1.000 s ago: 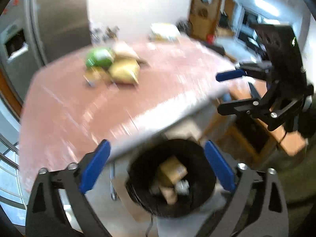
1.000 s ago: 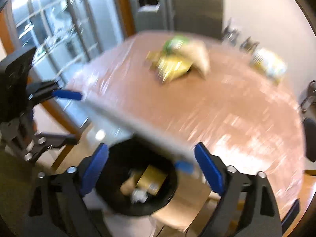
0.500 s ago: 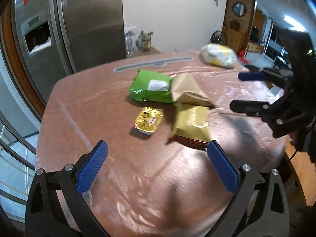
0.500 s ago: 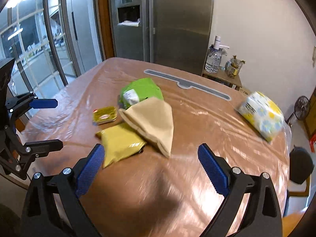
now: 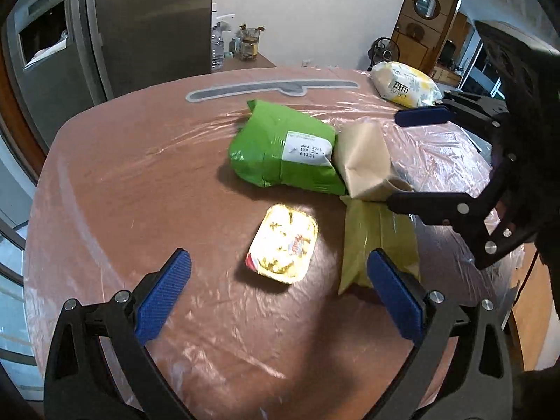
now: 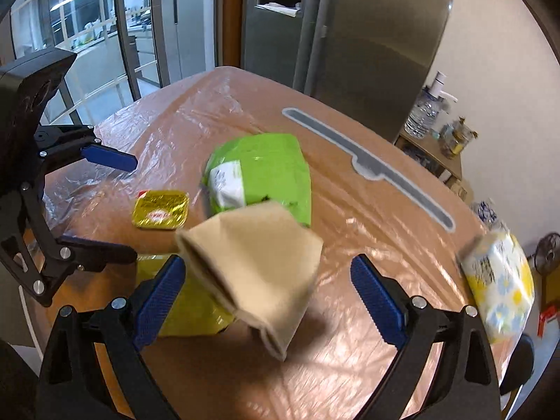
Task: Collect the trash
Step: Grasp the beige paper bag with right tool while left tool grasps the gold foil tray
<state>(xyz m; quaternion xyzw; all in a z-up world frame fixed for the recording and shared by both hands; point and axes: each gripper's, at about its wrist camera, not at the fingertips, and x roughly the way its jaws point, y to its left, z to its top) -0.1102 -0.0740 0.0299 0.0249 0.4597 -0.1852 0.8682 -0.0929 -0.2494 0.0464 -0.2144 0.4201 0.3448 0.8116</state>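
Note:
Trash lies on the plastic-covered table (image 5: 122, 182): a small yellow foil tub (image 5: 282, 243) (image 6: 160, 209), a green packet (image 5: 285, 150) (image 6: 260, 171), a tan paper bag (image 5: 365, 161) (image 6: 255, 269) and a yellow-green wrapper (image 5: 379, 241) (image 6: 185, 311). My left gripper (image 5: 280, 294) is open and empty, just short of the foil tub. My right gripper (image 6: 267, 301) is open and empty, its jaws standing either side of the tan bag. Each gripper also shows in the other's view, the right one (image 5: 413, 161) and the left one (image 6: 105, 203).
A white and yellow tissue pack (image 5: 404, 84) (image 6: 500, 283) sits at the table's far edge. A grey strip (image 5: 273, 87) runs across the table. A steel fridge (image 5: 115, 28) stands behind, with bottles (image 5: 217, 49) on a side shelf.
Both grippers rose from the black bin beside the table and moved in over the tabletop toward the trash pile. Both stayed open and empty.

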